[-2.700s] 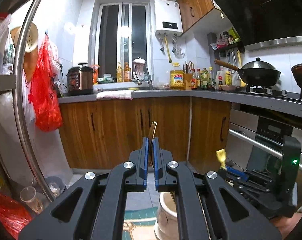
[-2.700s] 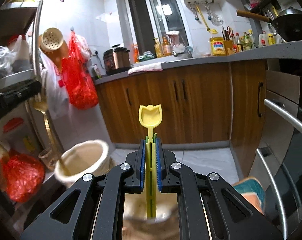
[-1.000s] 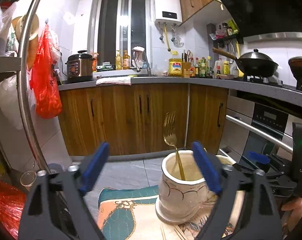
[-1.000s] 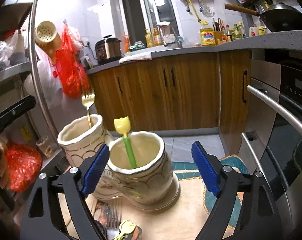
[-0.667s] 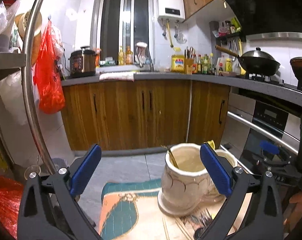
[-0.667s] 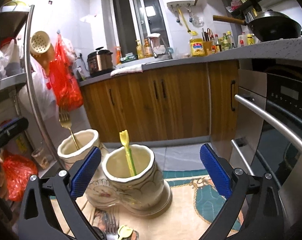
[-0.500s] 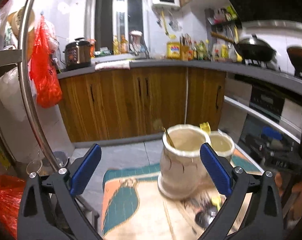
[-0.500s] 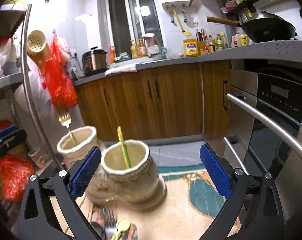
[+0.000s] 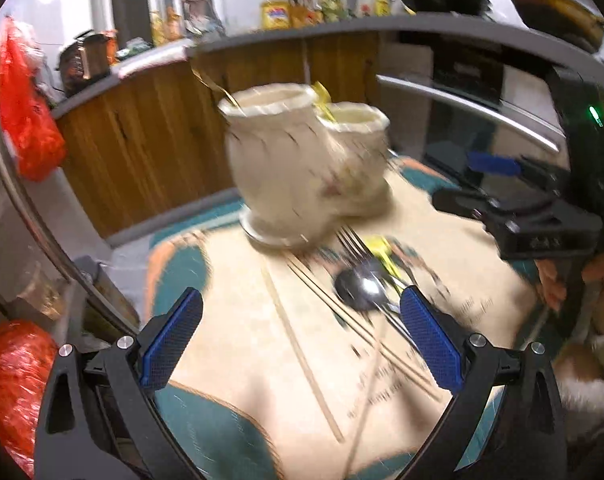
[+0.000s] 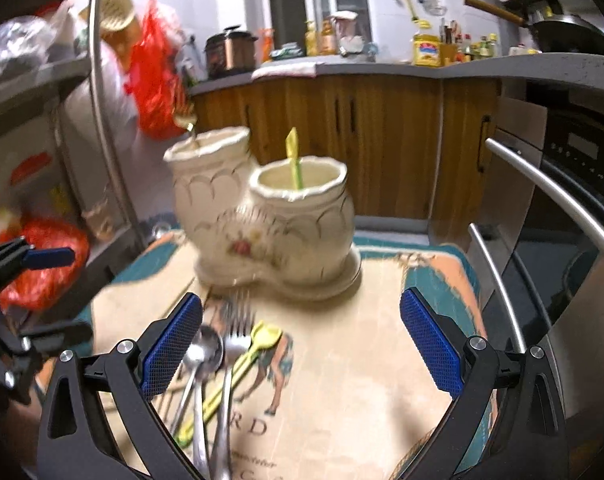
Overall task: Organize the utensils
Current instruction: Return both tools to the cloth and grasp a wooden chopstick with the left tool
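Note:
A cream double-pot ceramic holder (image 10: 262, 224) stands on a patterned mat (image 10: 342, 380); it also shows in the left wrist view (image 9: 298, 168). A gold fork (image 10: 186, 124) stands in the taller pot, a yellow-green plastic utensil (image 10: 294, 160) in the lower one. Loose on the mat lie a metal spoon (image 10: 200, 356), a metal fork (image 10: 234, 344), a yellow plastic utensil (image 10: 246, 354) and chopsticks (image 9: 302, 348). My right gripper (image 10: 302, 344) is open and empty above the pile. My left gripper (image 9: 302, 338) is open and empty above the chopsticks and spoon (image 9: 362, 288).
An oven with a steel handle (image 10: 558, 200) stands to the right of the mat. A metal rack pole (image 10: 106, 112) and red bags (image 10: 42, 256) are to the left. Wooden cabinets (image 10: 362, 140) lie behind. The right gripper's body (image 9: 550, 224) shows at the right of the left wrist view.
Both grippers let go of their utensils into the pots, opened wide, then tilted down towards the mat. The loose utensils have come into view under them.

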Demonstrator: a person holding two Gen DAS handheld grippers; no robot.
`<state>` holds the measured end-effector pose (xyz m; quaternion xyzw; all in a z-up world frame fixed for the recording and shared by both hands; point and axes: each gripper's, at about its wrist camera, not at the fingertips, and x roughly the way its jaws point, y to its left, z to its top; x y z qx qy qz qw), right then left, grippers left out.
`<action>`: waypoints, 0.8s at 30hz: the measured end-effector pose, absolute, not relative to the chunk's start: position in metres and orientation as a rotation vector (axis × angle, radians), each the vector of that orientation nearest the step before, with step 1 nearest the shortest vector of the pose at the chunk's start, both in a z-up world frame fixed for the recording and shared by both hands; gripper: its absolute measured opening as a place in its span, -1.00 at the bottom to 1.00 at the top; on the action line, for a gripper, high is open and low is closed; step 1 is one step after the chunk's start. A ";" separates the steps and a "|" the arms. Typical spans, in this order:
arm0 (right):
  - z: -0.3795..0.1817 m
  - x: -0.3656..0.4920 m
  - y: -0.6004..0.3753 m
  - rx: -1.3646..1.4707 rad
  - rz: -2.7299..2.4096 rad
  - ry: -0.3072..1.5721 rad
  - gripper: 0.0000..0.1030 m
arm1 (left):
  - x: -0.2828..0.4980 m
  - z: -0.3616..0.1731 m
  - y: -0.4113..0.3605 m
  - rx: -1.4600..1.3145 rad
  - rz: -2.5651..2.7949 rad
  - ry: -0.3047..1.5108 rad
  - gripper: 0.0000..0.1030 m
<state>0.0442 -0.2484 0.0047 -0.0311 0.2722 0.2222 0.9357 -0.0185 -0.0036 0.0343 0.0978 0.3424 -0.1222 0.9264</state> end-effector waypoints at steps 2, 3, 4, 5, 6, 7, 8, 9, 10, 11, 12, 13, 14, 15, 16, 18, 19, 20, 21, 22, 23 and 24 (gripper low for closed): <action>0.001 0.045 -0.249 -0.070 0.443 0.569 0.91 | -0.023 0.025 -0.010 0.209 -0.273 0.718 0.89; 0.000 0.045 -0.251 -0.066 0.441 0.572 0.91 | -0.023 0.021 -0.012 0.216 -0.282 0.730 0.89; -0.002 0.045 -0.252 -0.061 0.442 0.577 0.91 | -0.024 0.016 -0.015 0.226 -0.292 0.743 0.89; -0.003 0.046 -0.253 -0.056 0.443 0.584 0.91 | -0.024 0.011 -0.017 0.231 -0.300 0.756 0.89; -0.005 0.047 -0.254 -0.052 0.447 0.595 0.91 | -0.023 0.009 -0.018 0.233 -0.306 0.765 0.89; -0.005 0.047 -0.254 -0.051 0.449 0.599 0.91 | -0.023 0.005 -0.021 0.241 -0.315 0.780 0.89; -0.006 0.047 -0.253 -0.052 0.452 0.605 0.91 | -0.023 0.001 -0.024 0.253 -0.320 0.793 0.89; -0.007 0.046 -0.253 -0.054 0.455 0.608 0.91 | -0.022 -0.003 -0.026 0.266 -0.324 0.807 0.83; -0.007 0.046 -0.252 -0.058 0.459 0.609 0.91 | -0.021 -0.005 -0.028 0.275 -0.328 0.818 0.65; -0.007 0.045 -0.251 -0.062 0.464 0.608 0.91 | -0.019 -0.009 -0.029 0.280 -0.337 0.840 0.55; -0.008 0.044 -0.250 -0.066 0.466 0.607 0.91 | -0.018 -0.013 -0.030 0.279 -0.346 0.863 0.37; -0.008 0.043 -0.250 -0.070 0.467 0.608 0.91 | -0.016 -0.015 -0.030 0.276 -0.351 0.877 0.23; -0.009 0.042 -0.249 -0.076 0.471 0.609 0.91 | -0.015 -0.017 -0.030 0.271 -0.355 0.889 0.16; -0.010 0.042 -0.249 -0.079 0.474 0.610 0.91 | -0.014 -0.019 -0.029 0.264 -0.365 0.903 0.04; -0.010 0.042 -0.248 -0.084 0.475 0.610 0.91 | -0.014 -0.019 -0.029 0.259 -0.374 0.910 -0.06; -0.011 0.041 -0.248 -0.089 0.481 0.612 0.91 | -0.013 -0.021 -0.030 0.259 -0.389 0.931 -0.35; -0.011 0.041 -0.247 -0.092 0.483 0.612 0.91 | -0.012 -0.022 -0.031 0.263 -0.390 0.938 -0.43; -0.011 0.041 -0.247 -0.095 0.485 0.612 0.91 | -0.011 -0.024 -0.032 0.267 -0.387 0.945 -0.44; -0.011 0.040 -0.246 -0.101 0.488 0.613 0.91 | -0.010 -0.024 -0.032 0.266 -0.389 0.948 -0.50; -0.012 0.040 -0.245 -0.105 0.490 0.615 0.91 | -0.009 -0.025 -0.032 0.265 -0.393 0.949 -0.64; -0.012 0.040 -0.244 -0.112 0.492 0.619 0.91 | -0.009 -0.024 -0.033 0.266 -0.398 0.950 -0.72; -0.013 0.041 -0.243 -0.118 0.494 0.625 0.91 | -0.009 -0.025 -0.033 0.268 -0.399 0.950 -0.77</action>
